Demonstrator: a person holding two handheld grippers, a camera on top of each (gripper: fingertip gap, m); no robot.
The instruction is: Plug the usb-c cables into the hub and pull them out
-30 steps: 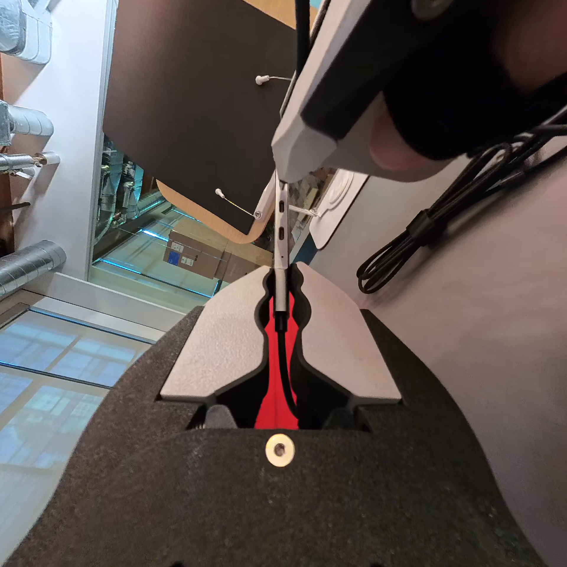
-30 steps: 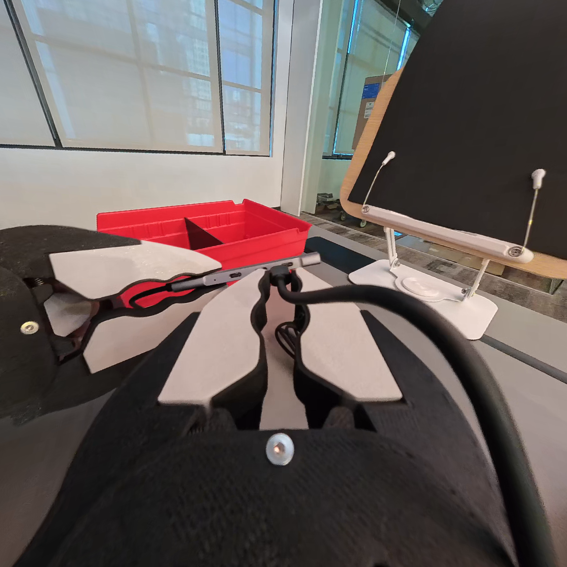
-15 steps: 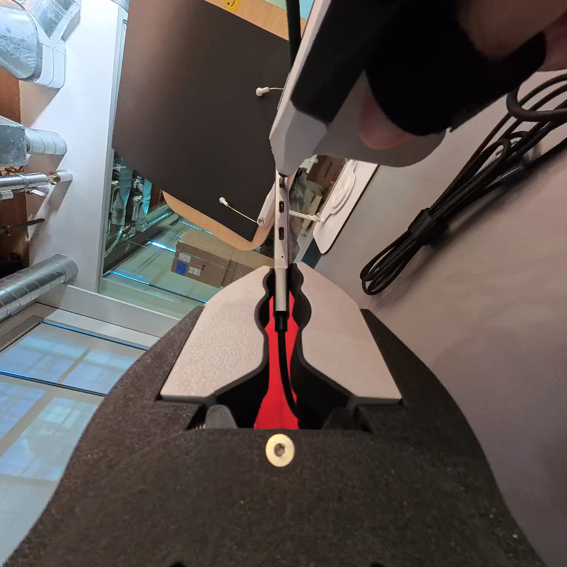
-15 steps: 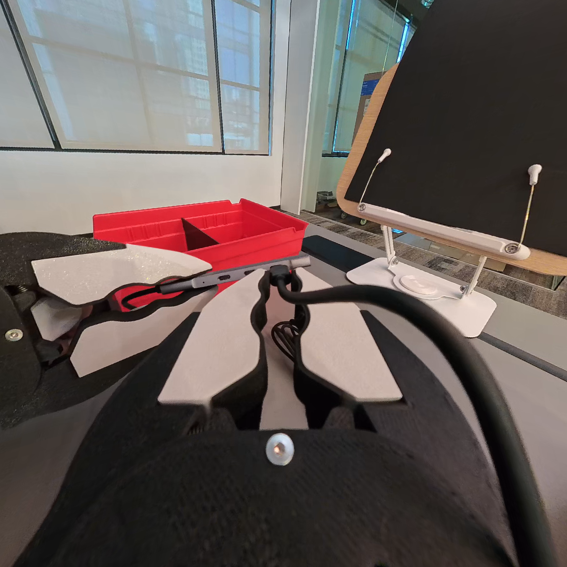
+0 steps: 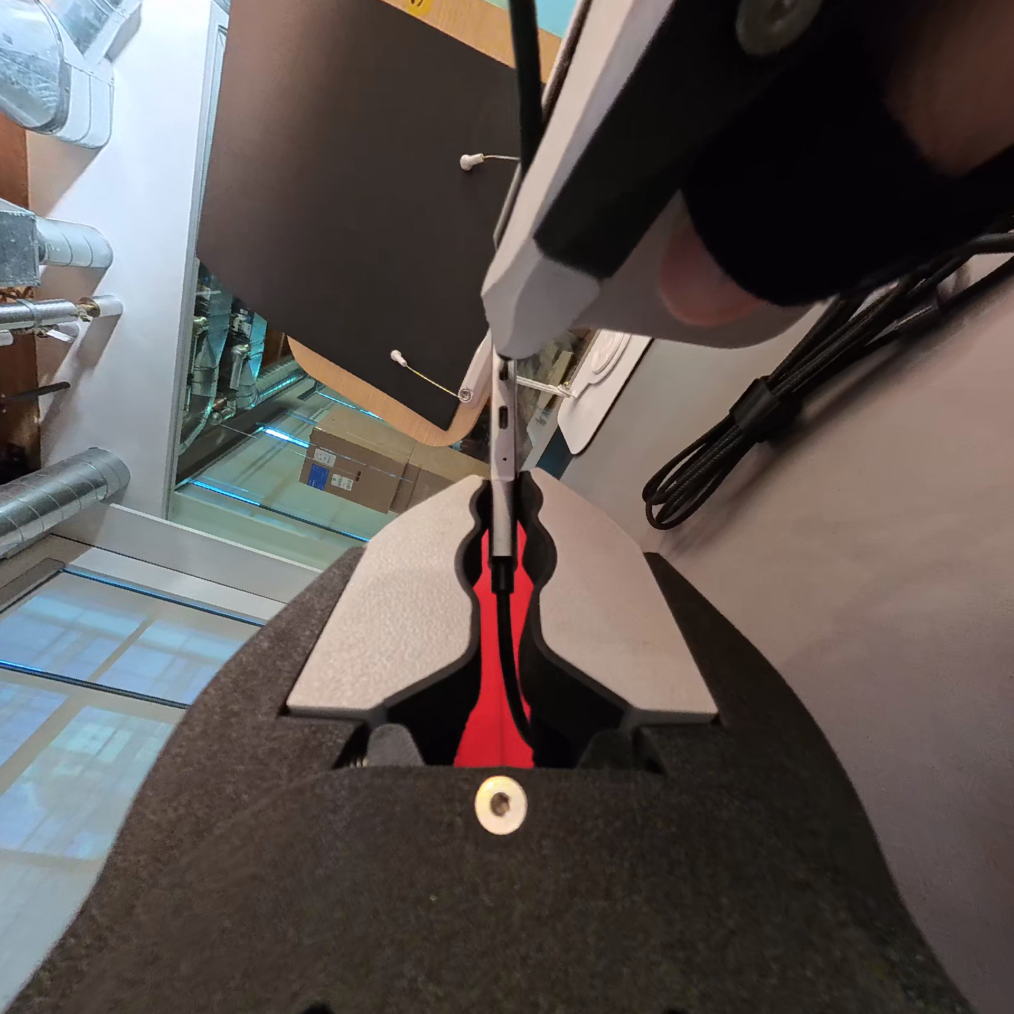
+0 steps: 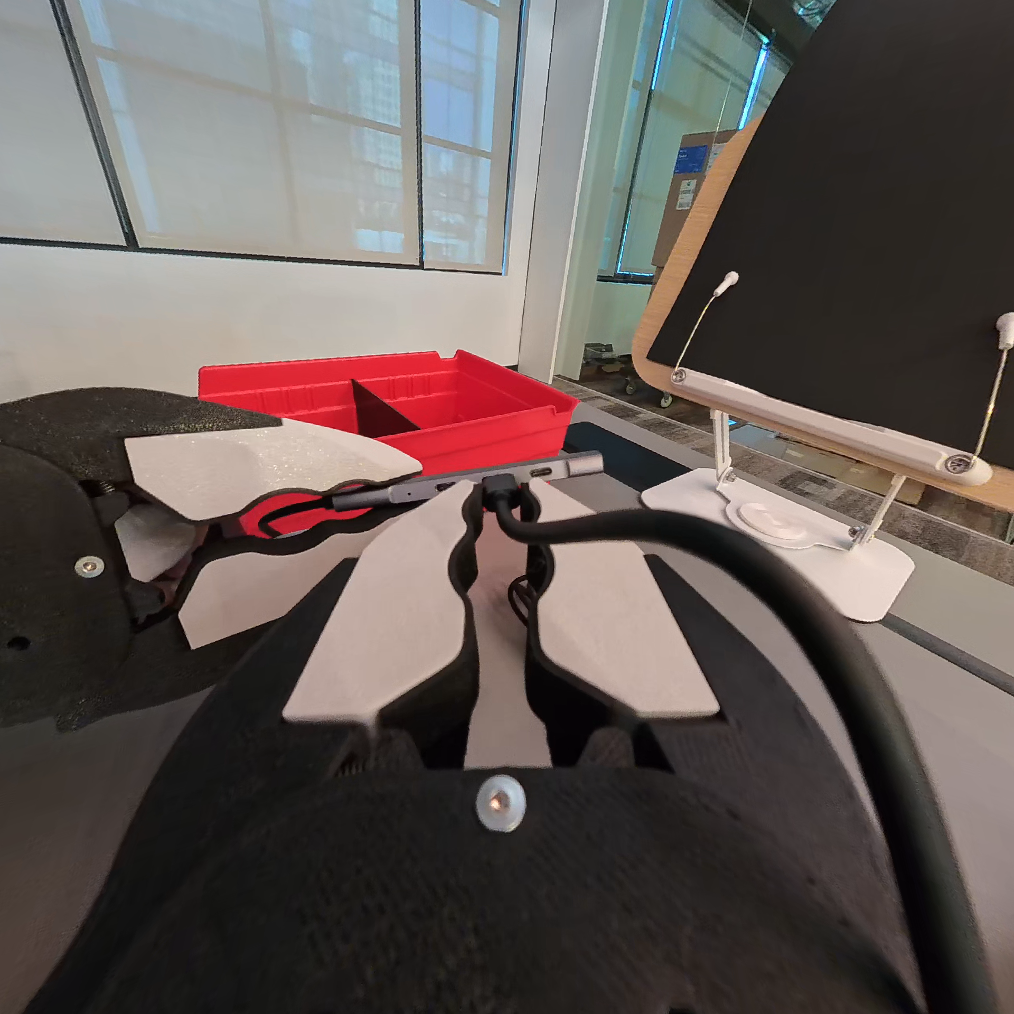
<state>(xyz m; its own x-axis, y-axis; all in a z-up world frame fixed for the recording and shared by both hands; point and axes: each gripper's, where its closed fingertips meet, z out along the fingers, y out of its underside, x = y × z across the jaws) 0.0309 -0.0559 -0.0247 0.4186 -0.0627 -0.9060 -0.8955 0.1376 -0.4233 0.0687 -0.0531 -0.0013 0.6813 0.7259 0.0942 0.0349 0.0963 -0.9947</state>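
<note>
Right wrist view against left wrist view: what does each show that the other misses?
Only the right wrist view shows the windows and the red bin's divided inside. Only the left wrist view shows the bundled black cable, the silver ducts and a fingertip on the right hand-held gripper. Both show the grey hub clamped in the left hand-held gripper, and the black board stand.

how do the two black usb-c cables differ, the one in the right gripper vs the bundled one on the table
The thick smooth black cable arcs freely through the air; the braided black cable bundle lies coiled on the grey table, cinched by a black strap. The thick cable's plug sits at the slim grey metal hub, between the right gripper fingers; the bundle touches no gripper. Both are black.
</note>
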